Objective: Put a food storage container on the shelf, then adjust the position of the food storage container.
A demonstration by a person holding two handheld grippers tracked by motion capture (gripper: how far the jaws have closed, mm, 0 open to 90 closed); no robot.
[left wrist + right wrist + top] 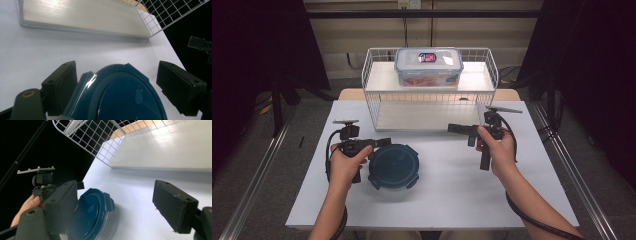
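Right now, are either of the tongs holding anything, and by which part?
Nothing is held. The left tongs stand open around the rim of the blue round container, not closed on it; the right tongs are open over bare table.

White wire shelf rack (429, 90) stands on the white table (462, 190) beyond both grippers, well apart from them. A clear clip-lid food box (428, 66) sits on its upper shelf.

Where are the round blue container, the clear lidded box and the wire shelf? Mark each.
round blue container (393, 165), high view, centre of its blue lid.
clear lidded box (428, 65), high view, middle of its clear lid.
wire shelf (368, 102), high view, its left wire side.
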